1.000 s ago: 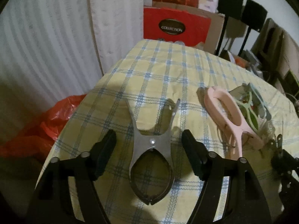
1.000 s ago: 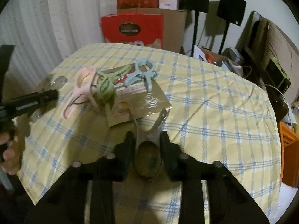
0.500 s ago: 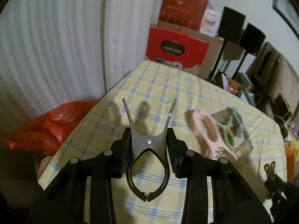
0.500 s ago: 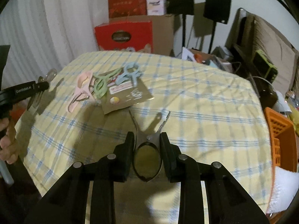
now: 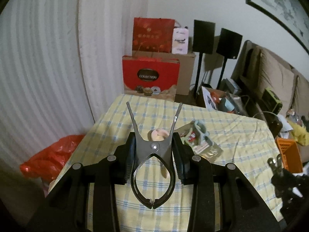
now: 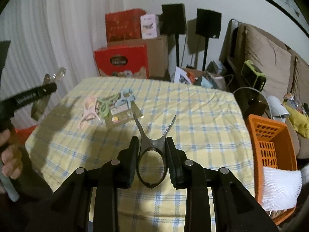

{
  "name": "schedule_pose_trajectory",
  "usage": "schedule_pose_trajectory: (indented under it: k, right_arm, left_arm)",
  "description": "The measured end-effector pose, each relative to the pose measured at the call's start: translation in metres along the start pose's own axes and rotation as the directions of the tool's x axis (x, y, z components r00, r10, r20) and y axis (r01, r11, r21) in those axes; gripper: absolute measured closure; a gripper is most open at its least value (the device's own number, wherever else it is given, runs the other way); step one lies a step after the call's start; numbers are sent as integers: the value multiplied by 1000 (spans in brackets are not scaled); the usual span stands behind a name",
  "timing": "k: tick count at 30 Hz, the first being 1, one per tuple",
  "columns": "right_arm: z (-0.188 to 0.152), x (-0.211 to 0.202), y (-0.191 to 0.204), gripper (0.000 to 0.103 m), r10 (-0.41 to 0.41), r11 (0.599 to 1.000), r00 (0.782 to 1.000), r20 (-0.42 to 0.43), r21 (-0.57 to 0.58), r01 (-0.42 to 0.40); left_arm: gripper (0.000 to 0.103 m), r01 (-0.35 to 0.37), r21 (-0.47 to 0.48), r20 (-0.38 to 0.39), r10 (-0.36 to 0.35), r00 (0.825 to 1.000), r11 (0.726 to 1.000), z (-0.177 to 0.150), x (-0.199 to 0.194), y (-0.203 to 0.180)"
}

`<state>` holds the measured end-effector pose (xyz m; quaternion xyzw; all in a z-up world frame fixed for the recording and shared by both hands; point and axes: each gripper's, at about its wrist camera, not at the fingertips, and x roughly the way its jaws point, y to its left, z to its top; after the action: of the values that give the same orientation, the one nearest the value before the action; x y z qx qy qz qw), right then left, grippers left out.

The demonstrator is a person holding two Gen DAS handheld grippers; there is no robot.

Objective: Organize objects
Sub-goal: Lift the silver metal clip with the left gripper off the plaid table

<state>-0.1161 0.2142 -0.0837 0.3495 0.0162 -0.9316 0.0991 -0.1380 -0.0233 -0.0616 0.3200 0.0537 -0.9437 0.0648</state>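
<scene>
Only the right wrist view shows the orange basket's (image 6: 270, 141) white padding (image 6: 280, 185).

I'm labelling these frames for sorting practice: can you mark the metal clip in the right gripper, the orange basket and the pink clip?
metal clip (image 6: 152, 145): right wrist view, on its pivot.
orange basket (image 6: 270, 125): right wrist view, on its far rim.
pink clip (image 6: 89, 108): right wrist view, on its body.

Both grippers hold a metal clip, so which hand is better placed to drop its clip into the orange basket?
Right. The orange basket sits just beside the right gripper; in the left wrist view it lies far across the table from the left gripper.
</scene>
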Motion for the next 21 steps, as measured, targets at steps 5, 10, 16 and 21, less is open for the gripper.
schedule_pose_trajectory:
  k: [5,10,16,21]
  right_arm:
    - [4,-22,-9,76,2,1000,999,52,13,-3]
    - [6,-40,-23,76,1,999,995,97,52,-6]
    - [2,-62,-22,76,4,999,990,139,48,-11]
    - [3,-86,-15,76,-26,1000,980,198,13,24]
  left_arm:
    - [69,14,35,14,-14,1000,999,4,-17,-12]
    - [69,45,57,63,-49,997,997,10,-51,-2]
    - [69,51,-101,129,-38,991,994,14,-73,31]
    - [69,84,-84,89,-77,993,993,10,-72,14]
